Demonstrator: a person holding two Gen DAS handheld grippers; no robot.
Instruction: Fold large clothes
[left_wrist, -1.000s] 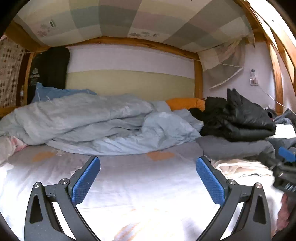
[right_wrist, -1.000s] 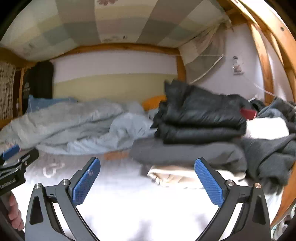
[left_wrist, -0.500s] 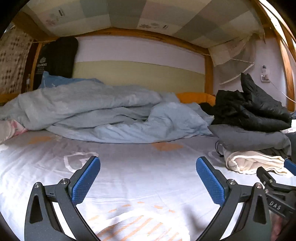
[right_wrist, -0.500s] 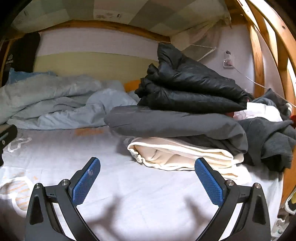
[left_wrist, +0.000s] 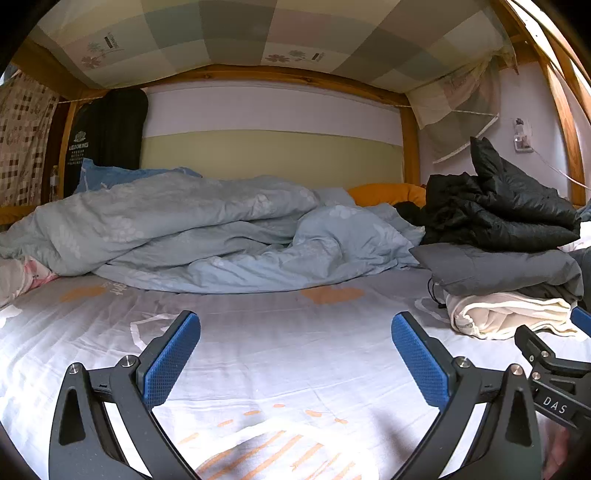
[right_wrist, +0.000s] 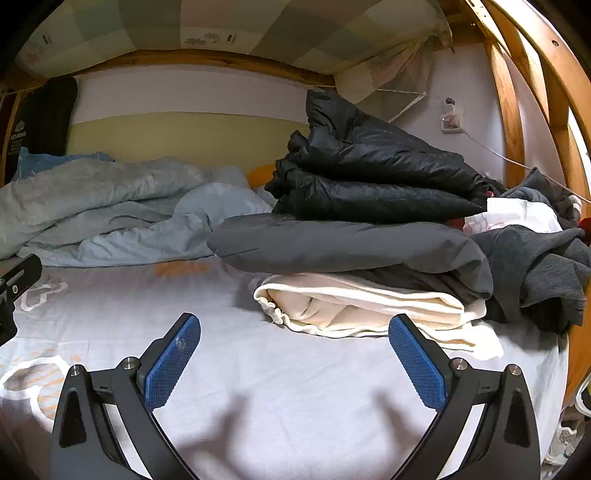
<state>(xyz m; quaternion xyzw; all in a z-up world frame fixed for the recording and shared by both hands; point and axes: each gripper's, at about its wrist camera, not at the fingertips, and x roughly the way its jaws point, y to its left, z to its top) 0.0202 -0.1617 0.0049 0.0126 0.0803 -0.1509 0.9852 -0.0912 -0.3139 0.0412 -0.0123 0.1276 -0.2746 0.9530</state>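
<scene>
A stack of folded clothes lies on the right side of the bed: a cream garment (right_wrist: 354, 306) at the bottom, a grey jacket (right_wrist: 343, 243) over it, a black puffer jacket (right_wrist: 373, 173) on top. Loose dark grey clothes (right_wrist: 543, 266) and a white piece (right_wrist: 517, 214) are heaped to the right. My right gripper (right_wrist: 294, 354) is open, empty, low over the sheet just in front of the stack. My left gripper (left_wrist: 295, 356) is open and empty over the bare sheet; the stack (left_wrist: 502, 258) is at its right, and the right gripper's body (left_wrist: 554, 380) shows there.
A rumpled light blue duvet (left_wrist: 207, 236) lies across the back of the bed, with an orange pillow (left_wrist: 388, 194) behind. The white patterned sheet (left_wrist: 280, 350) covers the mattress. Wooden bunk posts (right_wrist: 517, 122) and a low bunk overhead close in the right side.
Both grippers have moved forward and lower over the bed. The right gripper has come nearer to the clothes stack, which now fills more of its view. Both stay open.
</scene>
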